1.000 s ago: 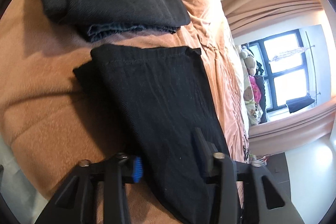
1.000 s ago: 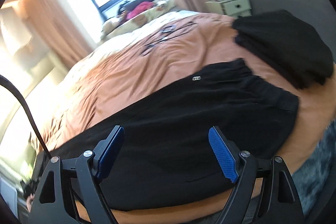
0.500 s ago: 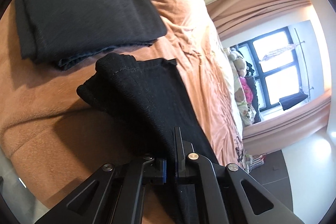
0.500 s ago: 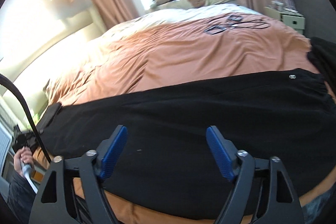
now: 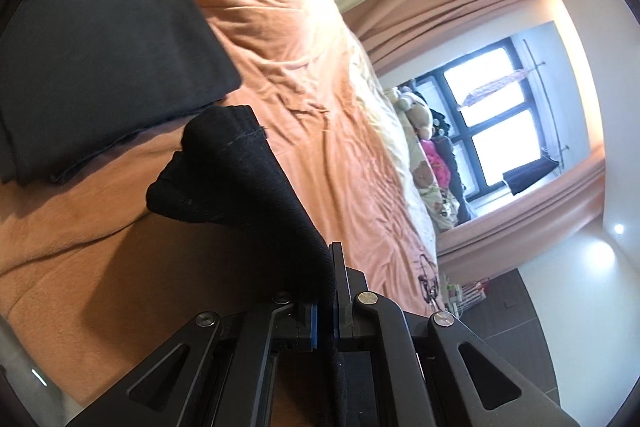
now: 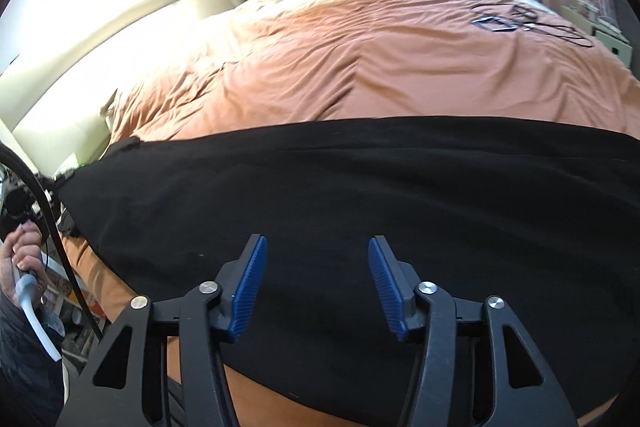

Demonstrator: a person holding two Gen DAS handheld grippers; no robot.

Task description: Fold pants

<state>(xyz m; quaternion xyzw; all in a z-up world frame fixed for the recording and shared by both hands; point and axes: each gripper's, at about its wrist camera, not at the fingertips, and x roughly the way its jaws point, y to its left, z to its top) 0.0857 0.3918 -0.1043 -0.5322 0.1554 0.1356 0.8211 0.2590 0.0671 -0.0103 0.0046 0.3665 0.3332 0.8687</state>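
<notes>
The black pants (image 6: 360, 211) lie stretched across the near edge of the orange bed (image 6: 380, 67), filling the lower half of the right wrist view. The left gripper (image 5: 325, 311) has its jaws clamped on the cloth near the hem, which hangs bunched in the centre of the left wrist view. The right gripper (image 6: 316, 283) hovers over the mid-leg with jaws closing, not yet pressing cloth. The fold looks barely begun; next the right jaws need a bite so both ends can be carried over together. Only the left view shows a folded dark stack (image 5: 100, 67) at upper left; only the right shows the pants' full length.
</notes>
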